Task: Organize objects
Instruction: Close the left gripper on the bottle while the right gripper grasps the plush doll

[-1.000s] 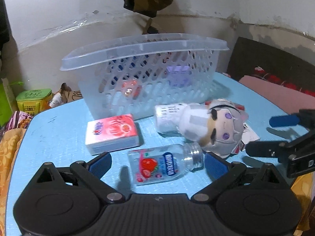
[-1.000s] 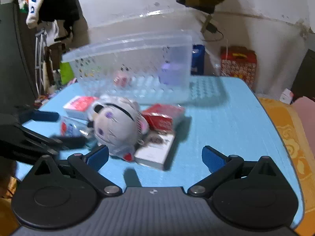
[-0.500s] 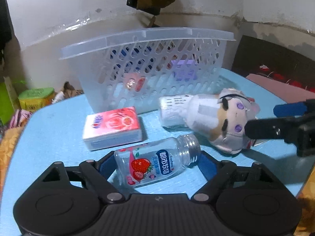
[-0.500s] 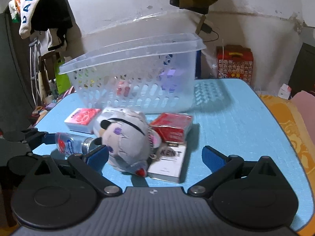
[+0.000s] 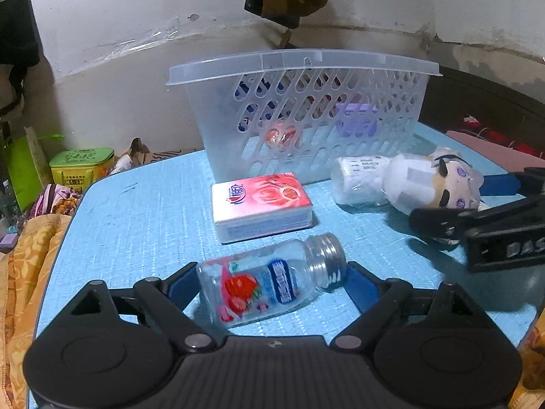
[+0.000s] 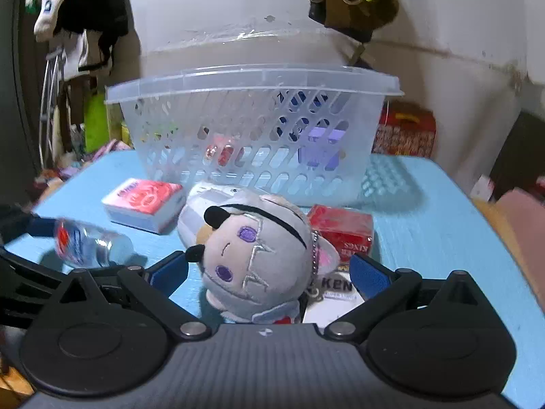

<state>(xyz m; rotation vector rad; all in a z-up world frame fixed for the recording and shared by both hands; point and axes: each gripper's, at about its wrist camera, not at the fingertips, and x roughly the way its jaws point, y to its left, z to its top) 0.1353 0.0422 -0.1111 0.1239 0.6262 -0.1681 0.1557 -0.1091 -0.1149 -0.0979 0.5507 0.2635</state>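
A clear strawberry-label bottle (image 5: 269, 284) lies on its side on the blue table, between the fingers of my left gripper (image 5: 270, 286), which touch its two ends. A grey plush doll (image 6: 253, 255) lies between the open fingers of my right gripper (image 6: 269, 272), which do not press it. The doll (image 5: 432, 184) and right gripper (image 5: 483, 218) also show in the left wrist view. A clear plastic basket (image 5: 306, 116) stands behind, holding a purple item (image 5: 356, 122) and a red-white item (image 5: 281, 134).
A pink tissue pack (image 5: 260, 206) lies before the basket. A white cylinder (image 5: 357, 179) lies beside the doll. A red box (image 6: 342, 230) and a white cigarette pack (image 6: 335, 294) lie right of the doll. The table's left edge (image 5: 64, 225) borders orange cloth.
My left gripper moved forward and its fingers closed in around the bottle. My right gripper moved forward so the doll now lies between its fingers.
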